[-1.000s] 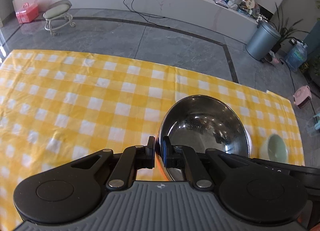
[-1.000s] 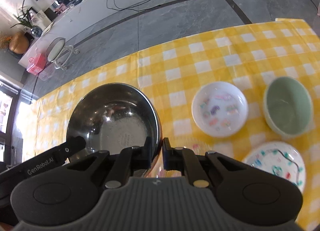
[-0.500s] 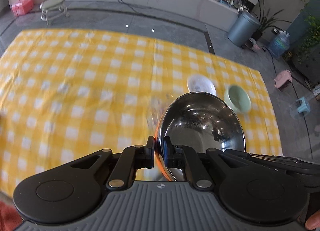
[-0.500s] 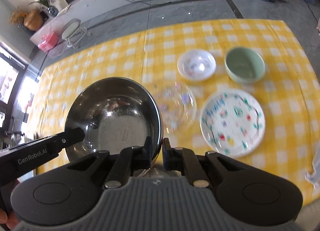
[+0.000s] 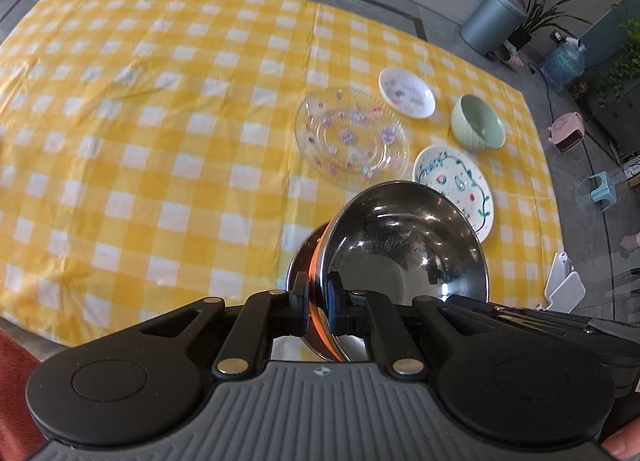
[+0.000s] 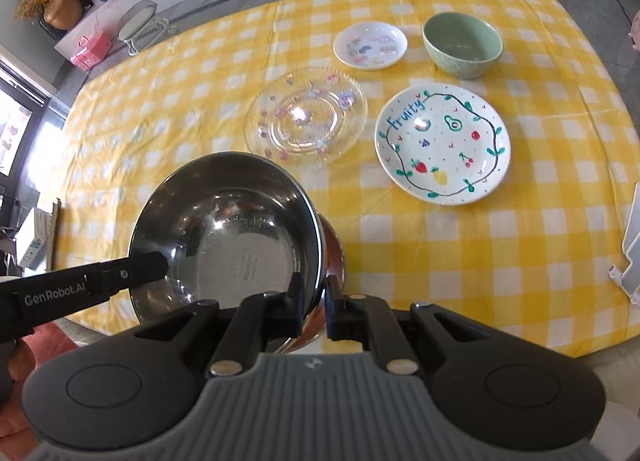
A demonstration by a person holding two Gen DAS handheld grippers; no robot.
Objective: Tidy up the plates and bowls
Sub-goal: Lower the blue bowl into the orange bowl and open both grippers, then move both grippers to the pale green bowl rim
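Observation:
A steel bowl (image 5: 404, 245) (image 6: 224, 229) hangs above the near edge of the yellow checked table. My left gripper (image 5: 318, 301) is shut on its left rim. My right gripper (image 6: 314, 301) is shut on its right rim. The left gripper's finger (image 6: 132, 271) shows at the bowl's far rim in the right wrist view. On the table lie a clear glass plate (image 6: 306, 117) (image 5: 352, 137), a white fruit-painted plate (image 6: 442, 143) (image 5: 456, 185), a small white dish (image 6: 370, 45) (image 5: 406, 91) and a green bowl (image 6: 462, 43) (image 5: 478, 123).
The table's left half (image 5: 120, 133) is bare cloth. A white object (image 6: 632, 245) sits at the table's right edge. Beyond the table are grey floor, a stool (image 6: 138, 23), a bin (image 5: 492, 19) and a low counter.
Both grippers have lifted the steel bowl up and pulled it back toward the near edge. The plates and the green bowl now show far below and ahead.

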